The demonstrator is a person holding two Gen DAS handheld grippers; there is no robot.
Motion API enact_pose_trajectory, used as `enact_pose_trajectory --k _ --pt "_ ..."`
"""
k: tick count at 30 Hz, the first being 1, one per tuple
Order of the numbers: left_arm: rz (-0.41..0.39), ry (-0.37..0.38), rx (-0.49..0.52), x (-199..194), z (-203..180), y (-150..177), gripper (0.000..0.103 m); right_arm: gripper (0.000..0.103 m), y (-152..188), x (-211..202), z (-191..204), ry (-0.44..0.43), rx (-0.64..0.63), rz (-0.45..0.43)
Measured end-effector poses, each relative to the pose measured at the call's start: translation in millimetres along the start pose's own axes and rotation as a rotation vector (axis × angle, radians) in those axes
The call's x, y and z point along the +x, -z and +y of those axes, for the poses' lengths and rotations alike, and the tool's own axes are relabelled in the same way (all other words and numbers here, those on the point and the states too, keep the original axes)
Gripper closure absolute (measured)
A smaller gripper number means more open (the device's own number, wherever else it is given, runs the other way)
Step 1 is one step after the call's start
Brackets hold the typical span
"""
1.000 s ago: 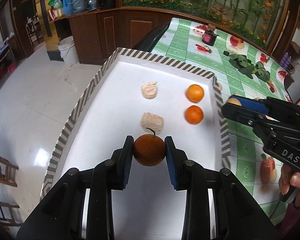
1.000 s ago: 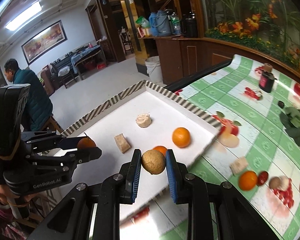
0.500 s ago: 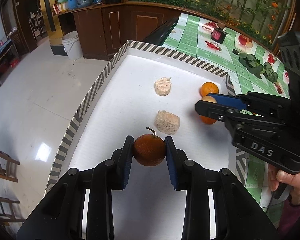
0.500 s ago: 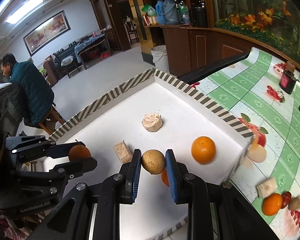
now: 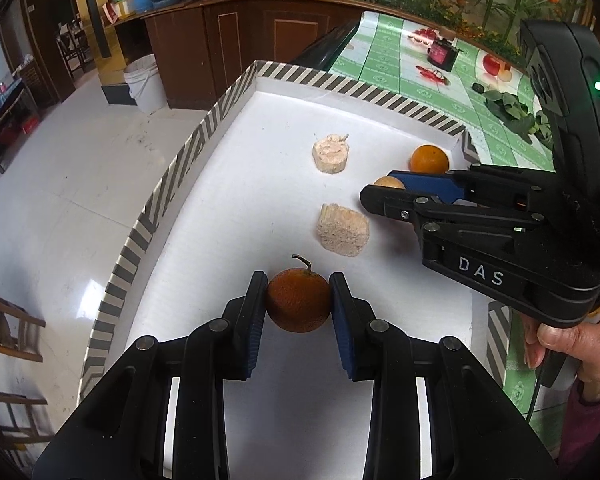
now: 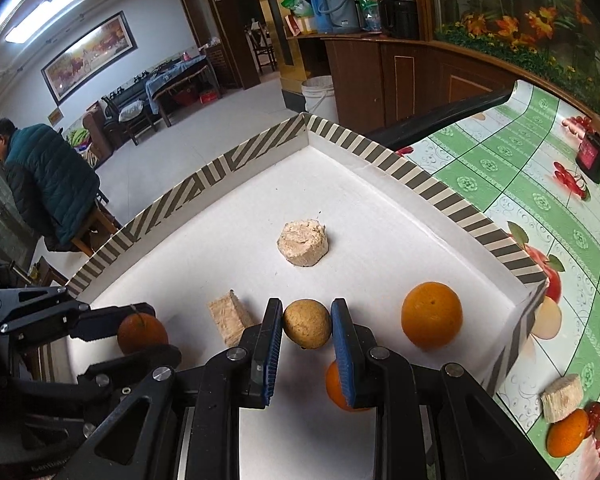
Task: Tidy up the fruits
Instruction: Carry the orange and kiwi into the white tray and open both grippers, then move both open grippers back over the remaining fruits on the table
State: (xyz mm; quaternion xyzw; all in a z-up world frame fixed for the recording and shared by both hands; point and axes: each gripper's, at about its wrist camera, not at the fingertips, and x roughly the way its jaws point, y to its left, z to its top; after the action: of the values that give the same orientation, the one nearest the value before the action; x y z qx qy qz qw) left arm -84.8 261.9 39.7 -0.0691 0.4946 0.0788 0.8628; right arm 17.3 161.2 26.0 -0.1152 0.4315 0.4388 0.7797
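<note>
Black left claw (image 5: 298, 308) angled down, clamped on dark orange (image 5: 298, 304), right claw (image 6: 307, 324) beside it pinching tan fruit (image 6: 307, 323) over tray (image 6: 380, 216)

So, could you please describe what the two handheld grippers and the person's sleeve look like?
Both are black plastic linkage frames with silver rivets and ribbed blue pads. The right gripper carries white "DAS" lettering, a green indicator light on its upright body and a thin dark cable below the right hand, whose sleeve is dark maroon. The left gripper looks the same, with partly legible white lettering.
</note>
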Motion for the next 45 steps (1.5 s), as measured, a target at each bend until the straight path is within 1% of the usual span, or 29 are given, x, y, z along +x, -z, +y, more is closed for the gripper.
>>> enact_pose_trajectory --k 4,5,6,8,11,14,20,22,27,31,34,45 --pt "0.000 -0.001 -0.010 -0.9 1.3 0.3 0.070 0.079 -0.4 3.8 -1.3 0.000 0.012 0.003" --pt "-0.002 -0.002 -0.010 -1.7 1.4 0.5 0.066 0.079 -1.0 3.6 -2.8 -0.005 0.023 0.003" --pt "-0.003 -0.005 -0.011 -2.0 1.5 0.6 0.059 0.079 -0.1 2.6 -3.4 -0.008 0.033 0.003" --pt "-0.006 -0.005 -0.019 -3.3 3.2 1.4 0.052 0.079 1.9 -2.2 -3.0 -0.010 0.039 -0.001" --pt "-0.009 0.004 -0.036 -5.7 5.6 2.1 0.052 0.079 4.5 -13.7 -3.0 -0.018 0.042 -0.019" --pt "-0.033 0.000 -0.029 -13.0 1.6 3.2 0.052 0.079 9.4 -32.7 -5.1 -0.035 0.064 -0.059" --pt "-0.082 0.006 0.014 -26.7 -19.9 4.1 0.052 0.079 24.1 -69.6 -14.2 -0.018 0.091 -0.122" --pt "-0.092 0.022 0.024 -29.4 -28.8 5.1 0.052 0.079 31.4 -79.8 -17.8 -0.014 0.104 -0.137" --pt "-0.099 0.057 0.045 -31.2 -51.7 6.0 0.052 0.079 54.0 -99.2 -27.2 0.019 0.122 -0.145" --pt "-0.106 0.087 0.058 -33.6 -73.1 6.8 0.052 0.078 72.8 -111.6 -38.1 0.035 0.162 -0.152" --pt "-0.107 0.108 0.067 -33.5 -87.4 8.2 0.052 0.078 88.9 -121.5 -47.7 0.062 0.192 -0.155" --pt "-0.072 0.186 0.144 -23.5 -152.5 11.1 0.052 0.078 153.1 -161.4 -113.0 0.179 0.338 -0.145"
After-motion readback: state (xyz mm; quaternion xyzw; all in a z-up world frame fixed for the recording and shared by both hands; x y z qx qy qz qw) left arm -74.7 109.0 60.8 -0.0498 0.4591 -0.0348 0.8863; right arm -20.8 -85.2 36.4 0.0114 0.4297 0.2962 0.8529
